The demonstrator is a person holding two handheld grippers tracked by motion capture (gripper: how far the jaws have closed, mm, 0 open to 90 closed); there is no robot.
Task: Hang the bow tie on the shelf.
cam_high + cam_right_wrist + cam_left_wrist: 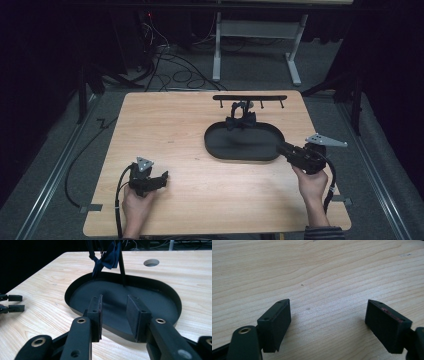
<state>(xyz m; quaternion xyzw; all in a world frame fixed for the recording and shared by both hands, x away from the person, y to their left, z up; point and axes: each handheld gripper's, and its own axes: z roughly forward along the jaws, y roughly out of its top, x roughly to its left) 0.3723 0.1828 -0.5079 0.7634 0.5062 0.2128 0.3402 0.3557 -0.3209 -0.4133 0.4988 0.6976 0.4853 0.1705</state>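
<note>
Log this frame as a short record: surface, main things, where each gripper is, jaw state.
surface: wooden table
tray: black oval tray, nothing lying in it
rack: black rack behind the tray
bow tie: dark bow tie hanging over the tray's far rim
left gripper: over bare wood, jaws open, nothing between
right gripper: at the tray's near right rim, jaws partly open, nothing between

A recording lab, dim and curtained off all round.

A pale wooden surface (165,145) sits lit in the middle with black drapes (45,60) closing it in, grey carpet (55,165) under it, loose cables (172,67) snaking over the floor just beyond its far edge, and the white metal legs of another table (255,42) farther back. A person's hands reach in at its near edge, each holding a camera-bearing gripper with a trailing cable.
</note>
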